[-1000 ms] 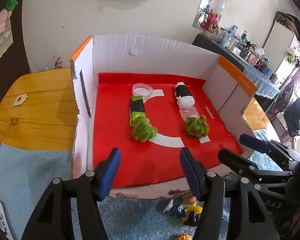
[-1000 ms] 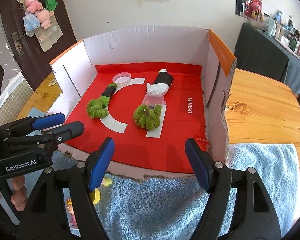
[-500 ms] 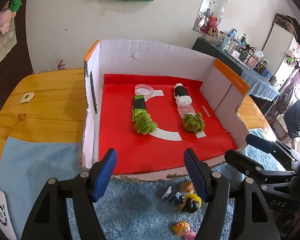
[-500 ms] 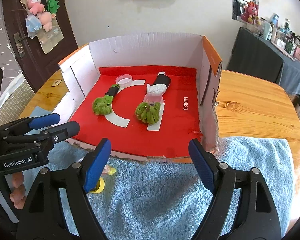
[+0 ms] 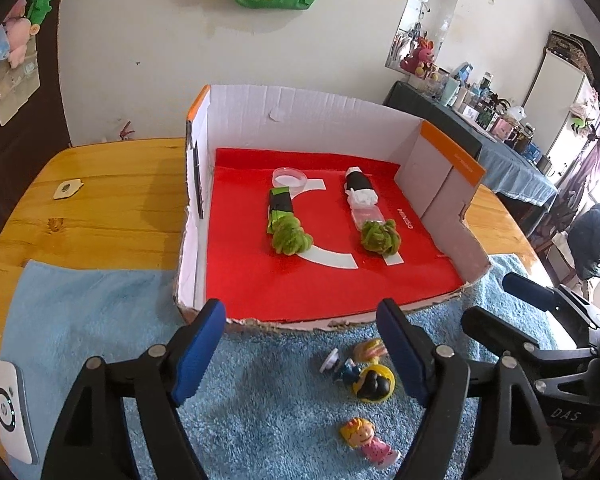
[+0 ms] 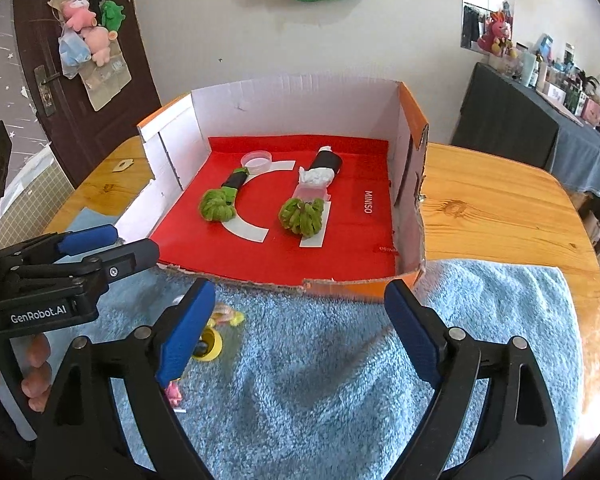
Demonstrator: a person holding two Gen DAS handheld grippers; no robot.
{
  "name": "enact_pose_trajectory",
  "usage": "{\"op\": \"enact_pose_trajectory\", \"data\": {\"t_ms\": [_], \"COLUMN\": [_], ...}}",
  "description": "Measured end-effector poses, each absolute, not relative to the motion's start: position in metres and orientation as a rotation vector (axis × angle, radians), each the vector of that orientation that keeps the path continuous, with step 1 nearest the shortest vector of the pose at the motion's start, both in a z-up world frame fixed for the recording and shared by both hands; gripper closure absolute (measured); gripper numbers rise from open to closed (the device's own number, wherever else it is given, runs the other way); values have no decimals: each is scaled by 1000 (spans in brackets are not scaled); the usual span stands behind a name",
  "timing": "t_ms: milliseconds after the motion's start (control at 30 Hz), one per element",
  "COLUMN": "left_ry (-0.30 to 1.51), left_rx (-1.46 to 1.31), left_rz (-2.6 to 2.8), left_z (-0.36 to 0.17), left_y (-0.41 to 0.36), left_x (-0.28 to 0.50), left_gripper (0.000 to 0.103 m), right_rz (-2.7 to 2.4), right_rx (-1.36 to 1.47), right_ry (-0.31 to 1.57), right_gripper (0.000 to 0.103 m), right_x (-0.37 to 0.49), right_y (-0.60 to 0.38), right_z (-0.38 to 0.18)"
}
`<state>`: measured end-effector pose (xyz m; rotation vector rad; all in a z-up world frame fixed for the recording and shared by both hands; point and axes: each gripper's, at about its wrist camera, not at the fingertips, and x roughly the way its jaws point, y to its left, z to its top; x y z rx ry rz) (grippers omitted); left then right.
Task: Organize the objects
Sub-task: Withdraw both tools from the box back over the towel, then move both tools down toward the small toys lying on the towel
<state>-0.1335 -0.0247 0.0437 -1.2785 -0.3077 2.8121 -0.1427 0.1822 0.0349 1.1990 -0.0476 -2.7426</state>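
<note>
The left gripper hangs spread above the blue towel, with the toy figures just beside its right finger. The right gripper is spread too, near the cardboard box.

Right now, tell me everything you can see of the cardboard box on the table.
The cardboard box is a shallow open tray of corrugated card, white inside, orange outside. Its near wall is torn down to a ragged low edge. A red Miniso-printed sheet lines the floor. It stands flat on the wooden table, its front edge on the blue towel. Inside lie two green bundles, two black rolls and a clear round lid. Neither pair of tongs touches it.
</note>
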Motion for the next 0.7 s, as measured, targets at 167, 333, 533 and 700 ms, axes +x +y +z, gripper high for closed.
{"op": "enact_pose_trajectory", "data": {"t_ms": [167,333,533,700], "left_ry": [-308,-303,-306,-314], "left_rx": [-1273,-1278,-1290,-1299], "left_rz": [2811,2815,2816,2828], "left_z": [44,42,39,35], "left_y": [-22,-19,-17,-15], "left_x": [-127,-118,-109,-101], "left_gripper": [16,13,13,7], "right_rz": [-2740,-2739,-2733,-2730], "right_rx": [1201,1199,1208,1207], "right_ry": [-35,-39,-29,-27], "right_gripper": [8,7,6,6], "right_x": [-134,-125,-116,-107], "right_y": [181,180,179,179], "right_z": [34,33,28,26]}}
